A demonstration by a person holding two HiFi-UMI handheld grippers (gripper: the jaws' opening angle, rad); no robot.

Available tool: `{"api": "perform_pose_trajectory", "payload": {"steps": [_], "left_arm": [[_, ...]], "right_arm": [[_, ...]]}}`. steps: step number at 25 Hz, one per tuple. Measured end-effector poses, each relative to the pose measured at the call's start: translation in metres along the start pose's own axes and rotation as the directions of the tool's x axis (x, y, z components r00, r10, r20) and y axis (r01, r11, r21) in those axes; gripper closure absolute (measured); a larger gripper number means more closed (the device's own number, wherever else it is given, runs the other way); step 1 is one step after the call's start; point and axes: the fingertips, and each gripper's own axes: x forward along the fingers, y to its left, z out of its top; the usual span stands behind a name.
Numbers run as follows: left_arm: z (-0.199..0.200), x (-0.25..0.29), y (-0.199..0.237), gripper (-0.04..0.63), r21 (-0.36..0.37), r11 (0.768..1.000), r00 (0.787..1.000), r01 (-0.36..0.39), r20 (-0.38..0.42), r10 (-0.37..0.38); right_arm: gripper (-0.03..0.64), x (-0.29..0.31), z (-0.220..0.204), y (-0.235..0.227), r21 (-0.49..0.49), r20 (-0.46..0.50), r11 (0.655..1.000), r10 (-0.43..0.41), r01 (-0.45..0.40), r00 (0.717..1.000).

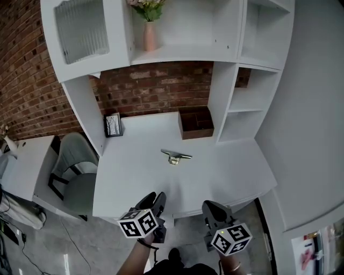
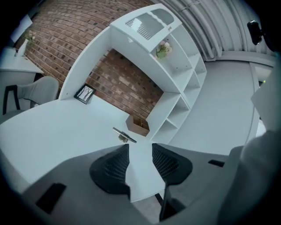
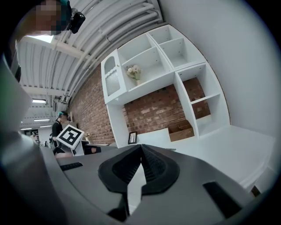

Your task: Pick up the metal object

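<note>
Pink vase (image 1: 150, 36) holds flowers (image 1: 148, 8). Open brown wooden box (image 1: 196, 124) at back of white bench (image 1: 226, 172). Flat shiny metal object (image 1: 176, 157) mid-bench. Left gripper (image 2: 140, 149) jaws wide, empty; right gripper (image 3: 141, 147) jaws together.

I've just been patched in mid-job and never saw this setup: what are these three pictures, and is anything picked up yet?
There is no robot: a person holds tongs in each hand. The head view looks down from the person's head; the other two come from cameras riding on the tongs. The left tongs stand open and empty; the right tongs are shut on nothing. The metal object lies untouched on the white desk, ahead of both, with a picture frame and a brown wooden box at the back.
</note>
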Motion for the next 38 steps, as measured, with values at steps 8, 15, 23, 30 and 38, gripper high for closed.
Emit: {"api": "perform_pose_trajectory", "payload": {"steps": [8, 15, 23, 30, 38], "left_arm": [[0.005, 0.047, 0.010, 0.449, -0.011, 1.000, 0.999, -0.013, -0.046, 0.012], [0.012, 0.104, 0.021, 0.443, -0.028, 0.998, 0.997, -0.054, -0.059, 0.052], [0.018, 0.170, 0.034, 0.442, -0.116, 0.983, 0.989, -0.145, -0.060, 0.139], [0.013, 0.217, 0.053, 0.442, -0.167, 0.960, 0.974, -0.223, -0.081, 0.212], [0.009, 0.254, 0.077, 0.442, -0.254, 0.927, 0.960, -0.277, -0.106, 0.258]], "right_arm": [[0.612, 0.035, 0.010, -0.023, 0.000, -0.006, 1.000, -0.016, 0.016, 1.000], [0.612, 0.081, 0.021, -0.063, 0.009, -0.012, 1.000, 0.020, -0.020, 1.000], [0.612, 0.140, 0.035, -0.109, 0.015, -0.062, 0.993, 0.121, -0.120, 0.991], [0.612, 0.181, 0.031, -0.137, 0.035, -0.109, 0.982, 0.188, -0.185, 0.976], [0.612, 0.218, 0.022, -0.157, 0.056, -0.166, 0.972, 0.236, -0.230, 0.957]]}}
